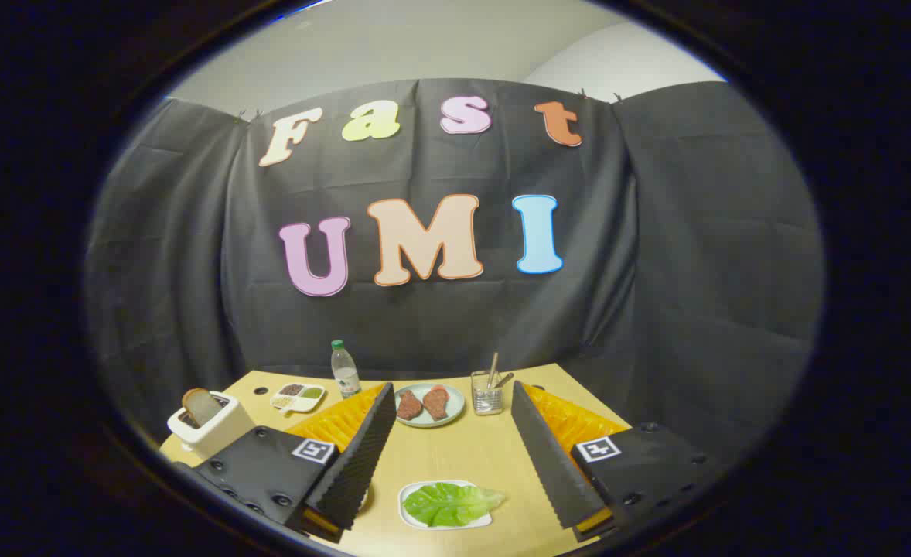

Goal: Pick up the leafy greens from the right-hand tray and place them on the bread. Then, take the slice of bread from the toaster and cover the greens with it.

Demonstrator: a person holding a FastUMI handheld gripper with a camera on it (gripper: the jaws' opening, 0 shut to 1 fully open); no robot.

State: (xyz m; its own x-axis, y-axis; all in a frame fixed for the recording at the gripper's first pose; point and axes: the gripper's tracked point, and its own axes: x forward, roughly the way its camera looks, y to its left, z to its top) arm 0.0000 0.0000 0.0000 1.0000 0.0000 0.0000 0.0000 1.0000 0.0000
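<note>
The hand-held gripper [448, 422] hangs above the wooden surface [455, 456] with its fingers spread wide and holding nothing, angled slightly downward. The leafy greens [449, 503] lie on a small white tray [409, 517] between the fingers, low in the frame. Toward the lower left, the white toaster [209, 429] has a bread slice [202, 405] sticking out; a plate [429, 405] with two reddish pieces sits beyond the fingertips.
</note>
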